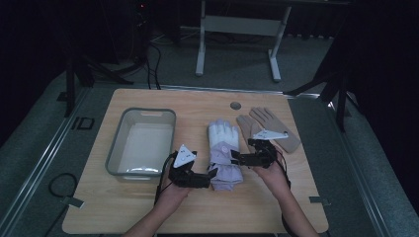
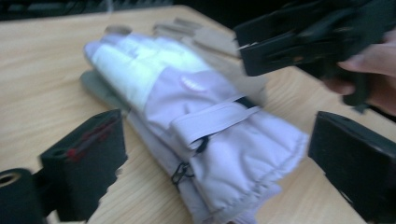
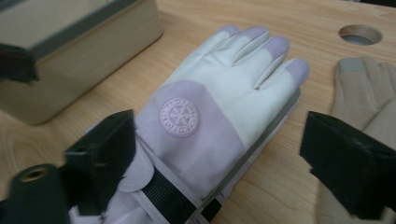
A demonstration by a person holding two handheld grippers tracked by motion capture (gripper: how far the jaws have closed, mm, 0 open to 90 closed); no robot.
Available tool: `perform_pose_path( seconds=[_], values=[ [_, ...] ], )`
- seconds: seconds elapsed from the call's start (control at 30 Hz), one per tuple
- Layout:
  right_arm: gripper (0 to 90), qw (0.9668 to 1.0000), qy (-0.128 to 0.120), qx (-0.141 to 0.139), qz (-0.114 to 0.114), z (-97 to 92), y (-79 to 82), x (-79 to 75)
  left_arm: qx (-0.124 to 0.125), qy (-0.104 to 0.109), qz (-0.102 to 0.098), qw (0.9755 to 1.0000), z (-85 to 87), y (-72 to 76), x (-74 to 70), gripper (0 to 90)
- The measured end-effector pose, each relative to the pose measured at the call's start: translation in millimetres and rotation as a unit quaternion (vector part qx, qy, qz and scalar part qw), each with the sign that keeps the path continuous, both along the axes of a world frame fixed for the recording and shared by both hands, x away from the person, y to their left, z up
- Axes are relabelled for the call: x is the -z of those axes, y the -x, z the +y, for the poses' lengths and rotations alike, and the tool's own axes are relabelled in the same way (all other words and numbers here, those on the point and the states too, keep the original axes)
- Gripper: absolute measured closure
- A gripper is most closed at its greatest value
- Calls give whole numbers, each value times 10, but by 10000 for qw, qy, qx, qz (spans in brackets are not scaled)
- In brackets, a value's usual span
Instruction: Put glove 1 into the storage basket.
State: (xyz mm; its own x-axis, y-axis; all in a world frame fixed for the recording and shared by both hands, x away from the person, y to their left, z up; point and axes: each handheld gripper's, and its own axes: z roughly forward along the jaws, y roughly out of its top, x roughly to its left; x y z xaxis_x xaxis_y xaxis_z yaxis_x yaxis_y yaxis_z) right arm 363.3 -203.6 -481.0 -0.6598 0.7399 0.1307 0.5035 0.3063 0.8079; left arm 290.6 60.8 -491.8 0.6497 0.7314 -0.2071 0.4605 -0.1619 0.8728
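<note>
Both claws wide open around the lilac ski glove [image 1: 225, 155] mid-table: left claw [image 1: 213, 174] at its cuff, right claw [image 1: 237, 158] alongside, gripping nothing.

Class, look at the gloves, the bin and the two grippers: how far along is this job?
Done: nothing yet; the grey bin holds no glove. In hand: both grippers flank the lilac ski gloves, stacked on the table; the left gripper is at the cuff, the right gripper by the wrist strap, both with jaws open, gripping nothing. Left: probably lifting these into the bin, then the tan gloves.
</note>
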Motion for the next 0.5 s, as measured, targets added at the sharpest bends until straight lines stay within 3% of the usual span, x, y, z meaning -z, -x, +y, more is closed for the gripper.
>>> perform_pose_path(
  seconds=[0.13, 0.33, 0.5],
  values=[
    [168, 9999, -36, 127, -36, 37, -45, -8, -73, -48, 51, 9999, -45, -66, 19, 104],
    [294, 9993, -114, 307, 194, 44, -174, 54, -103, -198, 136, 9997, -133, -78, 48, 205],
    [409, 9978, -200, 255, 576, 35, -202, 195, -204, -462, 528, 9973, -196, -125, 186, 251]
  ],
)
